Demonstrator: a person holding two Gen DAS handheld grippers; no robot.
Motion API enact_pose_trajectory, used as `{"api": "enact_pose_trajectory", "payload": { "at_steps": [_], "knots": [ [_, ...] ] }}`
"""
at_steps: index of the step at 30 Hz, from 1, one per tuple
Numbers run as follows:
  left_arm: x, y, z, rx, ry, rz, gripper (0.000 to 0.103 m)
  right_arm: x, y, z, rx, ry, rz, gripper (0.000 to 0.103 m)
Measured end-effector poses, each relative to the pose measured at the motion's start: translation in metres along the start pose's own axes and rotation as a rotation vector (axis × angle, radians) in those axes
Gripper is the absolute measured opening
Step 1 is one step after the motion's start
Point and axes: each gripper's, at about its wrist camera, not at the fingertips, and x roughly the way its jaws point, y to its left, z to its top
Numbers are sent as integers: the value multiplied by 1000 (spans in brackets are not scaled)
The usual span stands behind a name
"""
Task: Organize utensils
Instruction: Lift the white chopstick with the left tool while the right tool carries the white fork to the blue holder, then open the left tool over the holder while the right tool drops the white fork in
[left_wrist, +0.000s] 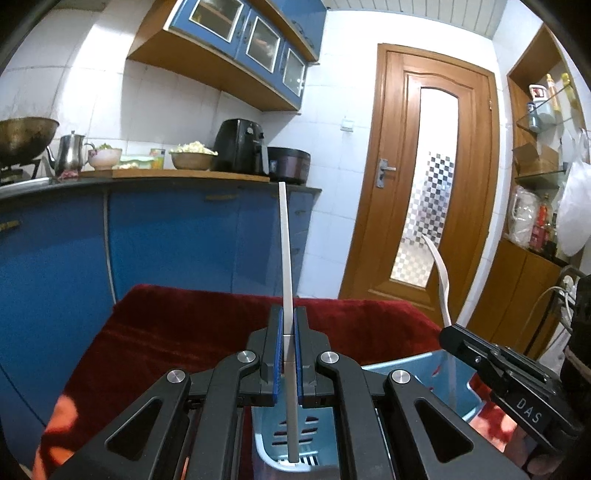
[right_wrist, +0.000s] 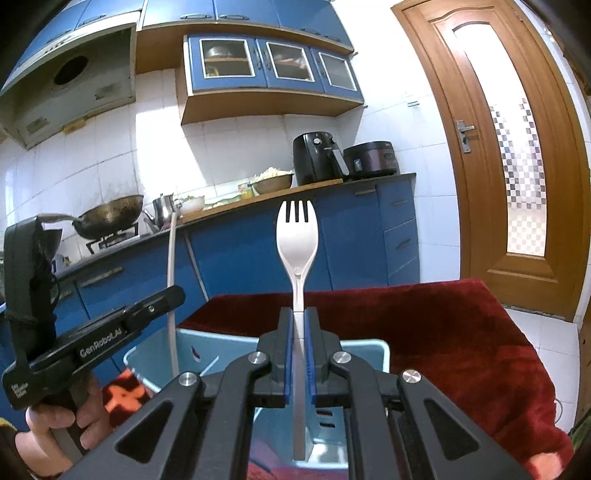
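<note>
Over the basket, left wrist view: the left gripper (left_wrist: 290, 354) has its blue pads clamped on a flat white utensil (left_wrist: 286, 258) seen edge-on, standing upright, its lower end hanging inside the light blue slotted basket (left_wrist: 458, 373)
Kind of utensil: cannot be told from this edge-on view
Neighbour: the right gripper (left_wrist: 452, 334) sits just to the side, its white fork (left_wrist: 441, 275) rising above it
Surface: the basket rests on a red cloth (left_wrist: 184, 325)
Right wrist view, grip: the right gripper (right_wrist: 302, 354) is shut tight on the handle of the white fork (right_wrist: 297, 236), tines up, handle end pointing down into the basket (right_wrist: 384, 354)
Other tool: the left gripper (right_wrist: 173, 295), held by a hand (right_wrist: 62, 417), shows at the left with its white utensil (right_wrist: 171, 280) reaching into the same basket
Step in hand: judged as lowering both pieces, handle first, into the basket
Doing it well: keep each piece vertical, sink it until the lower end nears the basket floor, then part the pads slowly
Risk: letting go too high may tip a piece over the rim; the two tools are close and could knock
</note>
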Motion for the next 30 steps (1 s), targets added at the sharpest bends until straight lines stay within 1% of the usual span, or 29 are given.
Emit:
{"api": "enact_pose_trajectory", "payload": {
  "at_steps": [3, 5, 6, 7, 8, 9, 10, 11, 21, 30],
  "knots": [
    [0, 0, -2, -5, 21, -21, 6, -1, -1, -2, 4, 20, 4, 8],
    [-2, -2, -2, -4, 29, -29, 8, -2, -1, -3, 6, 40, 4, 8],
    [-2, -2, -2, -2, 31, -32, 10, -2, -1, -2, 8, 43, -1, 8],
    [-4, -3, -2, -3, 37, -36, 15, -3, -2, -2, 11, 49, -5, 9],
    [-5, -3, -2, -6, 43, -36, 19, -4, -2, -2, 15, 56, -6, 14],
    [-7, -3, -2, -10, 48, -37, 19, -5, -2, -1, 20, 58, -8, 17],
    [-8, -3, -2, -12, 52, -38, 19, -7, -2, -1, 20, 57, -13, 22],
    [-10, -3, -2, -14, 60, -39, 19, -9, 0, -1, 15, 54, -18, 24],
    [-37, -5, 2, -3, 106, -49, 19, -42, 8, 8, 19, 41, -41, 25],
    [-70, -9, -1, 24, 140, -71, 19, -81, 22, 6, 21, 68, -70, 26]
  ]
}}
